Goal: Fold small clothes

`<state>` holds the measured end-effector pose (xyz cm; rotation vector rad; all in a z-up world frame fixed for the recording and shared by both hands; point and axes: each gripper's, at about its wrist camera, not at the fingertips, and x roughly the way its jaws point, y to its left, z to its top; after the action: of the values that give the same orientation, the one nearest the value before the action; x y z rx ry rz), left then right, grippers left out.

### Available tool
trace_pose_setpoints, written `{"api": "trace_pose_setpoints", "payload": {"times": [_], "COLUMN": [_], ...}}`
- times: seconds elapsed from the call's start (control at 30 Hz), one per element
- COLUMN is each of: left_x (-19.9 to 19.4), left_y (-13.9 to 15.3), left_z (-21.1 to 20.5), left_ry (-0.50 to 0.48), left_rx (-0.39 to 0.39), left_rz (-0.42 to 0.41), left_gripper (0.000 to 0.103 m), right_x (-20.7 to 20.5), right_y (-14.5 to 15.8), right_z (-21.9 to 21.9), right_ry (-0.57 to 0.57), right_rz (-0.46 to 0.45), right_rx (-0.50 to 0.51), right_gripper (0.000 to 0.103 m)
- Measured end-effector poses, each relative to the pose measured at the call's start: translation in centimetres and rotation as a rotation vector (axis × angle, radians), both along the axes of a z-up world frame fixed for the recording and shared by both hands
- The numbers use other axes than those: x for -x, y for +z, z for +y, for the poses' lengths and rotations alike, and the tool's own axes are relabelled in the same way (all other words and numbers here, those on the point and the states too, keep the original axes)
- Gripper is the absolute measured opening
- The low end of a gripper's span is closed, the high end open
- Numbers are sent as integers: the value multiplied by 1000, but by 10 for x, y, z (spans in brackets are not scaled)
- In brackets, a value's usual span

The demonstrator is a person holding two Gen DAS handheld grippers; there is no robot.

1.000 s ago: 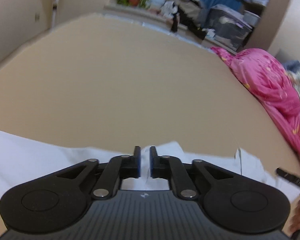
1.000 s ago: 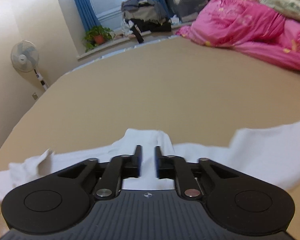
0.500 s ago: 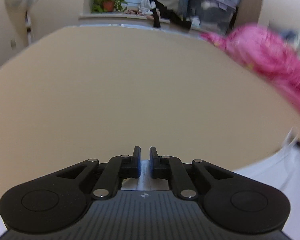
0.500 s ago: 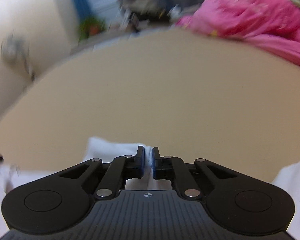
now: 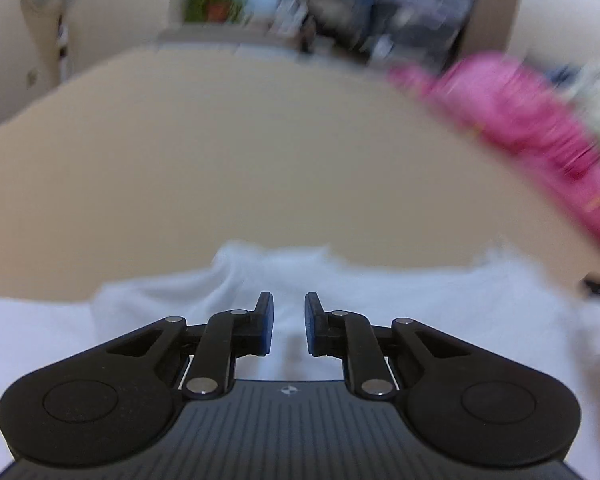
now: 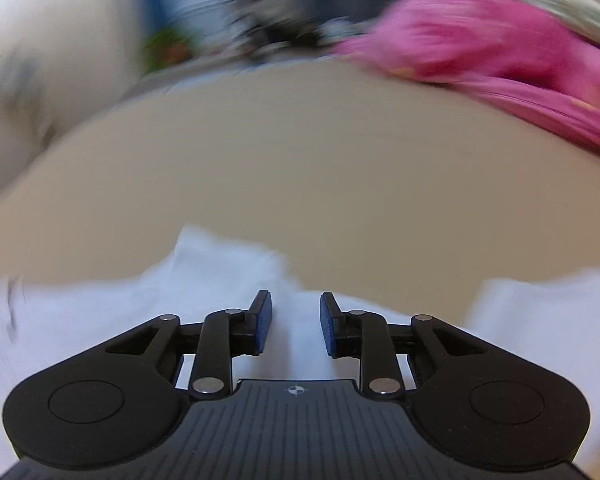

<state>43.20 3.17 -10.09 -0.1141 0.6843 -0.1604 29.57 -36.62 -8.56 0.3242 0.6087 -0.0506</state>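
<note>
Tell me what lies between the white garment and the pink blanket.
Only bare tan bed surface separates the white garment from the pink blanket; the right wrist view shows it, blurred.

Left gripper (image 5: 288,322): jaws parted, a narrow gap between the blue-faced pads (image 5: 266,322), nothing between them; fingers pointing forward and low. Right gripper (image 6: 295,324): jaws parted wider than the left, pads (image 6: 262,324) bare, nothing clamped; same forward, low pose.
</note>
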Motion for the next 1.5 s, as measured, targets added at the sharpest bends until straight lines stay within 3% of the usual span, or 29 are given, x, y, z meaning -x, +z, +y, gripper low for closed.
{"api": "trace_pose_setpoints", "payload": {"times": [0.1,0.2,0.3,0.33,0.37,0.43,0.47,0.5,0.57,0.63,0.7,0.77,0.87,0.97,1.07,1.2,1.27,1.37,1.5], "left_x": [68,144,234,256,282,314,319,318,315,308,299,298,303,302,303,290,287,286,285], "left_y": [45,64,60,54,42,19,6,0,-2,-7,-19,-38,-46,-47,-46,-46,-46,-46,-46], "left_z": [-10,-14,-1,1,2,11,12,12,7,8,6,-3,-17,-14,-15,-18,-18,-19,-21], "left_ry": [-65,-109,-136,-133,-123,-74,-43,-18,-14,-46,-92,-122,-186,-174,-179,-192,-193,-195,-197], "left_rx": [-73,-176,-207,-211,-222,-227,-250,-261,-268,-209,-128,-174,-290,-242,-237,-256,-251,-255,-266], "left_rz": [-73,-59,-14,-1,-2,23,108,130,85,90,173,240,200,217,215,201,202,202,204], "left_gripper": [33,45,49,49,49,49,48,45,45,45,45,45,46,46,46,48,48,48,48], "right_x": [50,96,129,138,147,163,172,180,191,201,206,200,175,158,142,130,127,141,140], "right_y": [23,24,9,3,-2,-13,-22,-31,-49,-61,-72,-81,-90,-99,-109,-110,-107,-99,-109], "right_z": [-23,-73,-137,-152,-168,-198,-214,-229,-261,-285,-303,-318,-342,-358,-378,-385,-384,-374,-377], "right_ry": [23,-101,-295,-339,-385,-475,-515,-550,-625,-681,-692,-694,-683,-714,-757,-769,-775,-863,-929], "right_rz": [-15,-15,4,-6,-19,-46,-56,-60,-64,-96,-139,-170,-206,-236,-274,-289,-301,-399,-277], "right_rx": [28,10,-160,-190,-198,-173,-177,-191,-240,-303,-352,-396,-460,-521,-584,-572,-544,-474,-513], "right_gripper": [38,40,34,20,14,14,14,14,14,14,15,18,19,23,20,20,1,1,3]}}
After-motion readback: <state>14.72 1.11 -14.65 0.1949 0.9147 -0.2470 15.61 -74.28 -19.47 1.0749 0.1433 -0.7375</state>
